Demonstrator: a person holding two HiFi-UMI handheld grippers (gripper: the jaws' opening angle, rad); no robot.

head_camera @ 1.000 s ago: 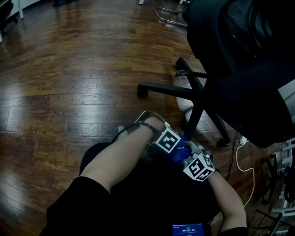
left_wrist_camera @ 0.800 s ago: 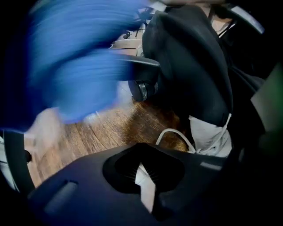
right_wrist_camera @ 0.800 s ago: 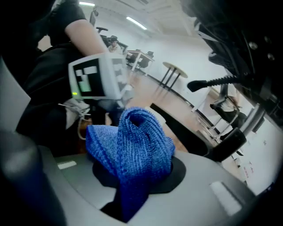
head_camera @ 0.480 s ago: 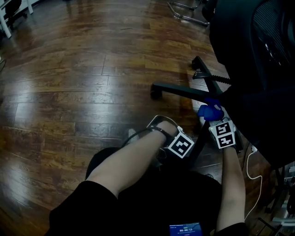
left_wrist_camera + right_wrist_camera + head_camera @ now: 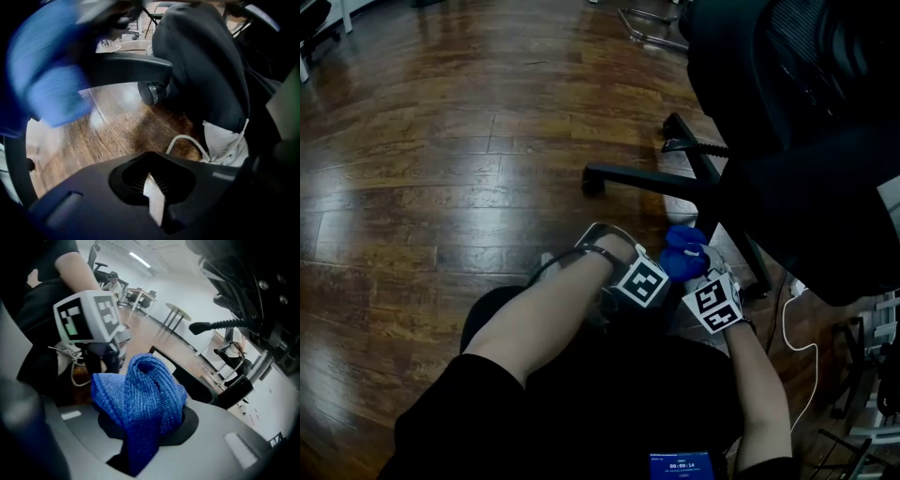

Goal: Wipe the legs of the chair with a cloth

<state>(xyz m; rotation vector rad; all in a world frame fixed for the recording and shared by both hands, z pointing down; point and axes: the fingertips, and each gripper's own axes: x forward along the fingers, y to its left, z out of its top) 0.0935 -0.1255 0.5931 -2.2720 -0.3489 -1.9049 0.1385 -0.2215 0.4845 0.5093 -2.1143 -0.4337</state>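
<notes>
The right gripper (image 5: 692, 272) grasps a bunched blue cloth (image 5: 682, 253), just beside the chair's black legs (image 5: 637, 178) above the wooden floor (image 5: 441, 187); the left gripper (image 5: 630, 292) is clenched on nothing, pointing down

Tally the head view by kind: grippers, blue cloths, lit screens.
Grippers: 2 (left gripper, jaws together; right gripper)
Blue cloths: 1 (blue cloth, clamped in the right gripper)
Lit screens: 1 (lit screen, at the bottom edge)
Total: 4
</notes>
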